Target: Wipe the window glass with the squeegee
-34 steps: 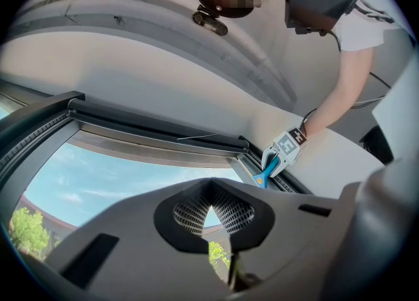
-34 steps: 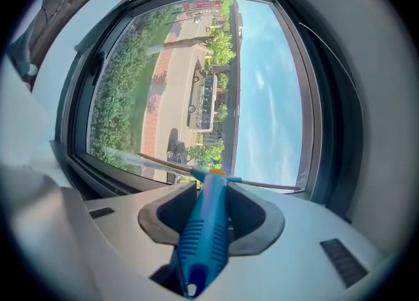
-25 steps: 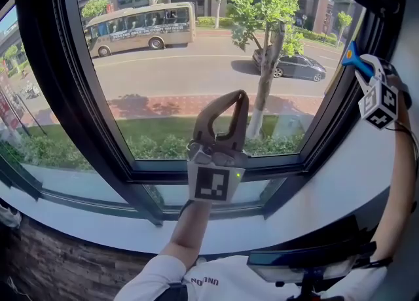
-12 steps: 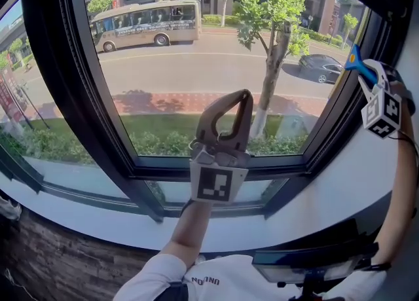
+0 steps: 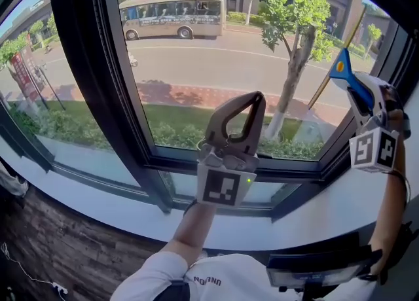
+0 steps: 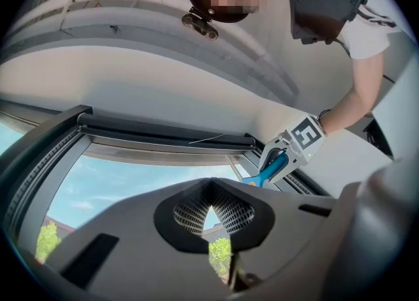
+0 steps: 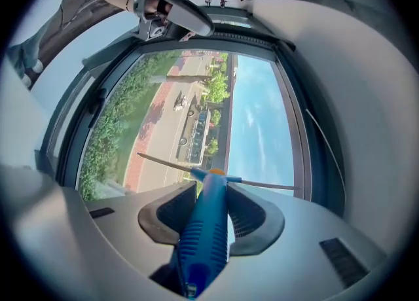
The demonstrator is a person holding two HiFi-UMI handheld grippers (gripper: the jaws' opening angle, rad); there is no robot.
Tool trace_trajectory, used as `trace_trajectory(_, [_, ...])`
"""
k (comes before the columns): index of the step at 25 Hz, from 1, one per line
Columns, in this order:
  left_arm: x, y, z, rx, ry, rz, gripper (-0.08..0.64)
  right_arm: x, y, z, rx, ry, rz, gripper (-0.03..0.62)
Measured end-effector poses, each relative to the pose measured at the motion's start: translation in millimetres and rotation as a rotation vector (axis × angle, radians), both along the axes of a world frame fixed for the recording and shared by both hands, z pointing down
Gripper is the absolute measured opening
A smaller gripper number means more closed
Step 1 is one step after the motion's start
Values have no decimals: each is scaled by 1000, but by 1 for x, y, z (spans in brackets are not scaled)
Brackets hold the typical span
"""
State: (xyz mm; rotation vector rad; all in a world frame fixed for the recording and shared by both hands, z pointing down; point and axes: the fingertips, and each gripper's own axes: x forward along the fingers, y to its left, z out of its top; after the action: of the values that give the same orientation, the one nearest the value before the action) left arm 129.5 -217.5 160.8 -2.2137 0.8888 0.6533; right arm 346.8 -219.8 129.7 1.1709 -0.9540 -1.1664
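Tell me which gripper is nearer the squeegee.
Right. The right gripper is clamped on the squeegee; the left gripper, shut and empty, sits apart, low before the pane.

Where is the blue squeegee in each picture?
Head view: the squeegee is at the far right, in the upper half.
Left gripper view: small, just right of the middle, under the top bar of the window frame.
Right gripper view: bottom middle, gripped between the right tongs.
Shared landmark: the black window frame shows in all three views.
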Motion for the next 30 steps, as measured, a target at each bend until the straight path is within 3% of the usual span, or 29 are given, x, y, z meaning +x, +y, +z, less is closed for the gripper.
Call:
trace_trajectory(6, [-37, 8, -9, -24, 65, 1, 2, -109, -21, 19, -4, 11, -257, 144])
trace_trajectory(17, [-127, 5, -8, -35, 74, -212, 2, -291, -64, 44, -16, -43, -638, 144])
trace_trajectory(25, [-187, 1, -3, -39, 103, -331, 2, -380, -98, 78, -95, -60, -743, 144])
trace_trajectory(30, [-215, -1, 2, -49, 122, -387, 2, -411, -113, 96, -132, -23, -737, 144])
